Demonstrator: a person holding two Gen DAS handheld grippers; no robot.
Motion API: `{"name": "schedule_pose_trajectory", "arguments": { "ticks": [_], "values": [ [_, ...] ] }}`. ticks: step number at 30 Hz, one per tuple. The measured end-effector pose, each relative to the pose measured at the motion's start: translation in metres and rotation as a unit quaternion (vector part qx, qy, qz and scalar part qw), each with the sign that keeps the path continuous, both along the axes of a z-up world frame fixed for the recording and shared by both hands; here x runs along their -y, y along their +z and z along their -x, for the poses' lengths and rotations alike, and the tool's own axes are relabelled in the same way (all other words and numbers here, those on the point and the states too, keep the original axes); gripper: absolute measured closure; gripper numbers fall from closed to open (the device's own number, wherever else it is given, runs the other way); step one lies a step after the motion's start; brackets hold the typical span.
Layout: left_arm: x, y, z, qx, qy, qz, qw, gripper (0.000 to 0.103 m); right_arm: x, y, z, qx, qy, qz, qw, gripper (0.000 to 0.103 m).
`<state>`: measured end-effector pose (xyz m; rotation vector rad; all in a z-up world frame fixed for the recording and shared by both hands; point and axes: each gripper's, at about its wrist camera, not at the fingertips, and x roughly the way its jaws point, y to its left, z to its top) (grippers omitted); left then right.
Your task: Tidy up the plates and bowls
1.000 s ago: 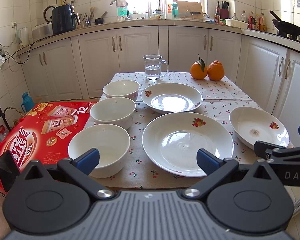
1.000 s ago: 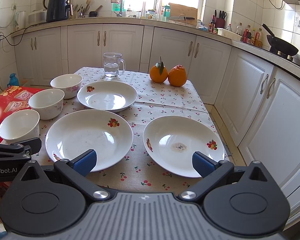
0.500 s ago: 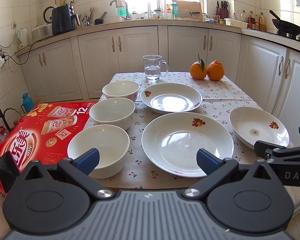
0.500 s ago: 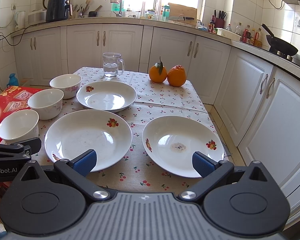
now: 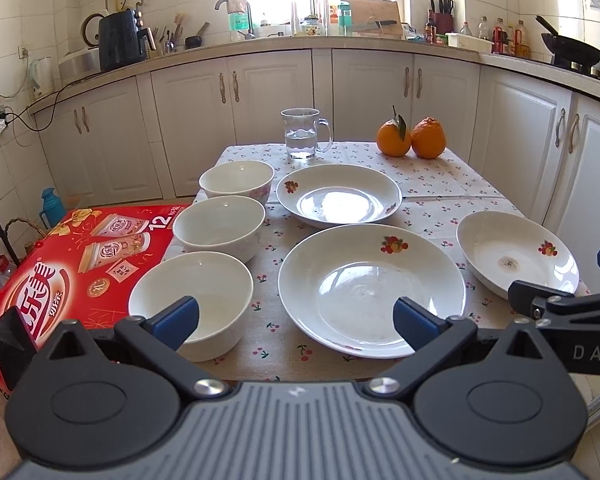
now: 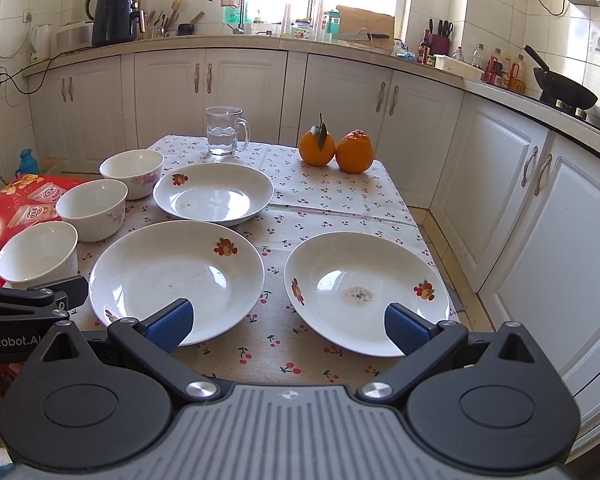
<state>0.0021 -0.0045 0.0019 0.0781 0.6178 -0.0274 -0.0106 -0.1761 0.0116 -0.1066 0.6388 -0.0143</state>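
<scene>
table [image 6: 340, 200], plates [image 6: 176, 272], bowls [image 6: 92, 208], mug [image 6: 222, 132], oranges [image 6: 336, 150]

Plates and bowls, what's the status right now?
Left claw and right claw open, empty. Three plates, three bowls unstacked. Nothing in the way.

We count three white bowls in a column along the table's left side: the near bowl [image 5: 192, 300], the middle bowl [image 5: 219, 226] and the far bowl [image 5: 237, 180]. We count three white plates with fruit motifs: the far plate [image 5: 338, 194], the large near plate [image 5: 370, 288] and the right plate [image 5: 516, 254]. We count one glass mug [image 5: 302, 134] holding water, and two oranges, the leafed orange [image 5: 393, 139] touching the plain orange [image 5: 429, 138]. We count one red printed carton [image 5: 72, 264] beside the table. We count two grippers, the left gripper [image 5: 296, 318] and the right gripper [image 6: 288, 322], each with two blue-padded fingers spread apart.
</scene>
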Motion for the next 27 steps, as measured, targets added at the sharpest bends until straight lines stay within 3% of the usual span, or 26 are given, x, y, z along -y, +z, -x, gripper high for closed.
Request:
{"name": "schedule_pose_trajectory", "arguments": {
  "ticks": [8, 13, 19, 27],
  "values": [
    [0.002, 0.005, -0.012, 0.011, -0.026, 0.014, 0.9995, 0.001, 0.006, -0.002, -0.005, -0.002, 0.005, 0.0, 1.0, 0.0],
    [0.009, 0.013, -0.025, 0.016, -0.066, 0.0, 0.9977, 0.001, 0.015, -0.004, -0.008, 0.004, 0.025, 0.005, 1.0, 0.0],
    [0.016, 0.025, -0.046, 0.018, -0.09, 0.003, 0.9957, 0.001, 0.04, -0.009, -0.015, 0.008, 0.027, 0.027, 0.999, 0.0],
    [0.033, 0.021, -0.078, 0.006, -0.123, 0.009, 0.9923, 0.001, 0.08, -0.031, -0.026, -0.02, 0.018, 0.026, 0.999, 0.0]
  ]
}}
